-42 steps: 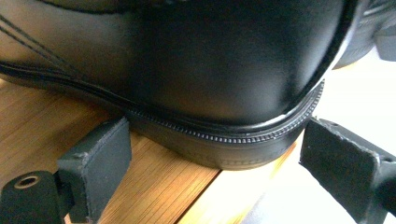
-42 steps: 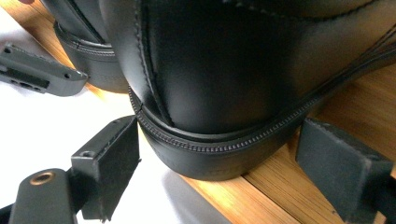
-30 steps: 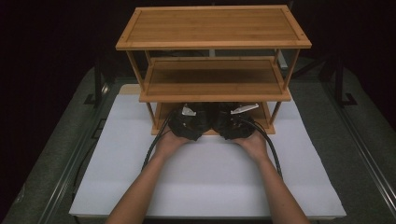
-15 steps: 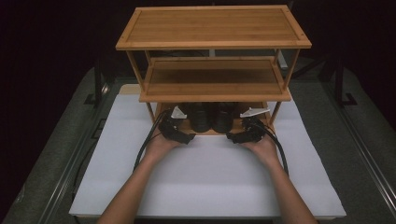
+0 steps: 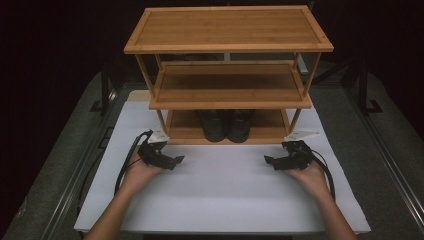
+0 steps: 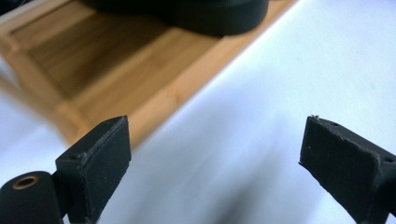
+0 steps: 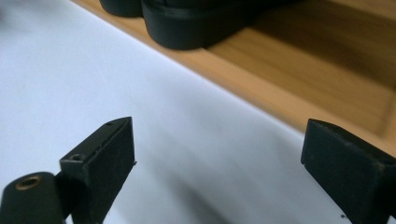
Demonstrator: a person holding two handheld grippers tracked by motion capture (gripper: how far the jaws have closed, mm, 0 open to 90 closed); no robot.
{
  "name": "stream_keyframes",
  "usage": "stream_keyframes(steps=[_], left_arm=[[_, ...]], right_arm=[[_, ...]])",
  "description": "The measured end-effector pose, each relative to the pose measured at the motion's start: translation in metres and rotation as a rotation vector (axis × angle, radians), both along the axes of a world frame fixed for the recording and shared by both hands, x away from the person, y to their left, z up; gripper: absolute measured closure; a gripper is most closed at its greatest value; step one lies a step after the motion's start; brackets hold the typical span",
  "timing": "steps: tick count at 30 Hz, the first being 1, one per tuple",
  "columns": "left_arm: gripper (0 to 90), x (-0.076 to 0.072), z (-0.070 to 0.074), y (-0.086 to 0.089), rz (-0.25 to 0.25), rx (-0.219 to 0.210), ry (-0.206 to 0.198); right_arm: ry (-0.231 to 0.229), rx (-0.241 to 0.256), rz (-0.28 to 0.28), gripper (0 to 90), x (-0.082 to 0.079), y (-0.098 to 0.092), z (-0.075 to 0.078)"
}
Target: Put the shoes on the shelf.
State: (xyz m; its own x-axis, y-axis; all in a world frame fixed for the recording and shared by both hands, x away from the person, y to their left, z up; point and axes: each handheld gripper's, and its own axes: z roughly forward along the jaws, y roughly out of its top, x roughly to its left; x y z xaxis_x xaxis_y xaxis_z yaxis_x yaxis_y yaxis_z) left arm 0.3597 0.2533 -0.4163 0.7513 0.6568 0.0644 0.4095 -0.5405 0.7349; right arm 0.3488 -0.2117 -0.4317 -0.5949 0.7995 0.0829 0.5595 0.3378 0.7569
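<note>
The left tool (image 5: 176,160) is resting on the white surface (image 5: 220,200) with its jaws spread and nothing between them; the pair of black shoes (image 5: 226,125) is sitting ahead of it, on the bottom shelf of the wooden rack (image 5: 227,27). The right tool (image 5: 270,161) is likewise lying spread and empty, with the shoes ahead of it, well apart.

We saw a three-tier rack of honey-brown bamboo wood (image 5: 227,29), its grain running in fine streaks. On its bottom tier stood a pair of plain black shoes (image 5: 226,125). The flat white board (image 5: 220,200) beneath was unpatterned, over a grey-green table top (image 5: 55,190). Both the matte black left gripper (image 5: 176,161) and the matte black right gripper (image 5: 270,161) carried pale grey plates.
</note>
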Motion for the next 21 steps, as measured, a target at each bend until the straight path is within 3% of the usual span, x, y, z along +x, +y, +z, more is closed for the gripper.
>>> stream_keyframes(steps=[4, 9, 10, 11, 12, 14, 21], left_arm=[[8.5, -0.027, -0.002, 0.03, 0.027, 0.013, 0.013], [8.5, -0.048, -0.004, 0.052, 0.06, 0.03, 0.022], [8.5, -0.059, -0.007, 0.063, 0.078, 0.028, 0.029], [8.5, -0.059, -0.007, 0.063, 0.078, 0.028, 0.029], [8.5, -0.065, -0.008, 0.068, 0.088, 0.023, 0.033], [8.5, -0.08, -0.015, 0.081, 0.113, 0.022, 0.049], [8.5, -0.1, -0.022, 0.097, 0.146, 0.051, 0.051]], right_arm=[[-0.001, -0.007, -0.016, 8.5, -0.023, -0.021, -0.001], [0.001, -0.013, -0.037, 8.5, -0.043, -0.037, -0.003], [0.001, -0.013, -0.045, 8.5, -0.053, -0.046, -0.004], [0.004, -0.014, -0.051, 8.5, -0.059, -0.049, -0.005], [0.004, -0.014, -0.051, 8.5, -0.059, -0.049, -0.005], [0.013, -0.023, -0.064, 8.5, -0.074, -0.061, -0.01], [0.029, -0.06, -0.087, 8.5, -0.098, -0.075, -0.019]])
